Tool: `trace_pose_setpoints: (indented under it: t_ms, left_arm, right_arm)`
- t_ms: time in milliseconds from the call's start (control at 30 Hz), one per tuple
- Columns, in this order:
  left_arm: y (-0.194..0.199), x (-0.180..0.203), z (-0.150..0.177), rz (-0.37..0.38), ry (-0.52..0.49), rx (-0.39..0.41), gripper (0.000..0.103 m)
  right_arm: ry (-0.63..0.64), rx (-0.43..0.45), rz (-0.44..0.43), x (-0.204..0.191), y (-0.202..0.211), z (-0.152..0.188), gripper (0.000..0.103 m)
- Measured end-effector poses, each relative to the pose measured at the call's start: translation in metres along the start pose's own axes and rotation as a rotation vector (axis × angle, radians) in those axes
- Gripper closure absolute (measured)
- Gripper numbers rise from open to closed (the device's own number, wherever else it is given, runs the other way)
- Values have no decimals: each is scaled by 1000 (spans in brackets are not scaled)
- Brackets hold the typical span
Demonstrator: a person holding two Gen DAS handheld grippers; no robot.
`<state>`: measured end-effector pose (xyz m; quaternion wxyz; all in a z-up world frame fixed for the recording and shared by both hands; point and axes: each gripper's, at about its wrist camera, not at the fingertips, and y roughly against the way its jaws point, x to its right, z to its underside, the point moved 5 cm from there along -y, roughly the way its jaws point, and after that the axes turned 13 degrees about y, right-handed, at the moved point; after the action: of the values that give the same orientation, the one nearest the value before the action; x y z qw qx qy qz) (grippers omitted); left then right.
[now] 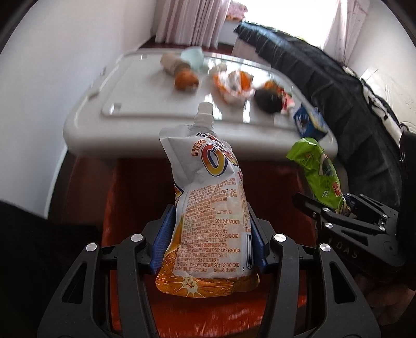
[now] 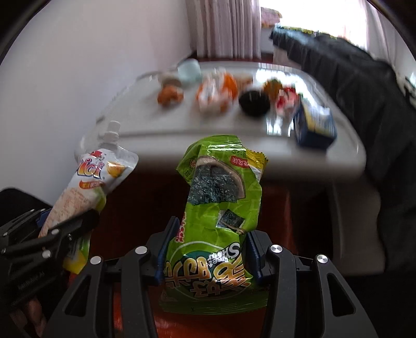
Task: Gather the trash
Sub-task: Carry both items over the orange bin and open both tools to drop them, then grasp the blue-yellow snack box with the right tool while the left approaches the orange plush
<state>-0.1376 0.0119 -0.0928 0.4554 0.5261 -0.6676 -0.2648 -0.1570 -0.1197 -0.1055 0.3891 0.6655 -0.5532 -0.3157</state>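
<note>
We see the left claw (image 1: 210,231) clamped on the orange pouch (image 1: 208,208) (spout up); the right claw (image 2: 208,244) grips the green wrapper (image 2: 215,223); both hang before the littered worktop (image 1: 85,122).

You get daylight from the window (image 1: 280,15) at the back — it blows out to pure white and glares off the white table (image 1: 85,122). Beyond the sharp foreground, the far litter is smeared with blur — and both fisheye views bend and darken at the corners.
</note>
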Motion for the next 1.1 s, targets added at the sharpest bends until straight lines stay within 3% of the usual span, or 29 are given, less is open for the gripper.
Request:
trace_pose_setpoints:
  t_ms: [67, 100, 133, 233, 300, 567, 800, 933, 1100]
  left_arm:
    - [-5, -5, 9, -13, 10, -38, 52]
    - [-5, -4, 13, -18, 14, -54, 51]
    - [-7, -4, 16, -21, 18, -75, 45]
    - [-5, -5, 17, -61, 29, -82, 23]
    - [0, -5, 13, -61, 29, -50, 21]
    - [14, -6, -24, -53, 50, 71, 18]
    - [14, 12, -80, -53, -1, 207, 14]
    - [-7, 20, -116, -67, -20, 248, 14]
    - [-38, 15, -148, -55, 25, 223, 14]
  right_arm:
    - [-14, -48, -15, -1, -6, 9, 53]
    - [-22, -61, -15, -3, -7, 12, 43]
    - [-29, -64, 1, -2, -7, 13, 26]
    - [-45, -30, 31, 2, 0, 10, 12]
    - [-61, 10, 54, 9, 9, 4, 8]
    - [-96, 127, 112, 39, 31, -20, 6]
    - [-81, 217, 230, 85, 34, -79, 5]
    - [-72, 190, 340, 124, 4, -107, 5]
    - [-99, 77, 373, 166, -52, -116, 5]
